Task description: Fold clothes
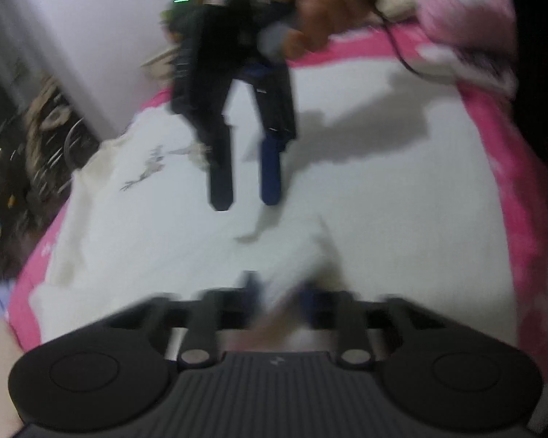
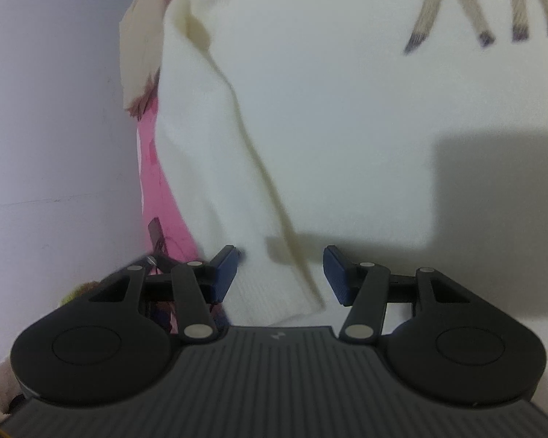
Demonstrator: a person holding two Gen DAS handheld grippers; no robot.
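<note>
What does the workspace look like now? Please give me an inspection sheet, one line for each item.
Surface: pink bedcover, mostly under the garment.
Job's things: white sweater spread flat; animal print; sleeve lying along one side.
Clutter: nothing seen on the garment.
Grippers: left gripper shut on a pinch of sweater, blurred; right gripper open, its pads either side of the sleeve cuff.
Cables: black cable by the hand.
Surroundings: pale wall; dark floor items, blurred.

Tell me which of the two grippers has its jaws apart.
The right gripper: its blue pads stand wide on either side of the white sweater's hem. The left gripper is pinched shut on a fold of it.
</note>
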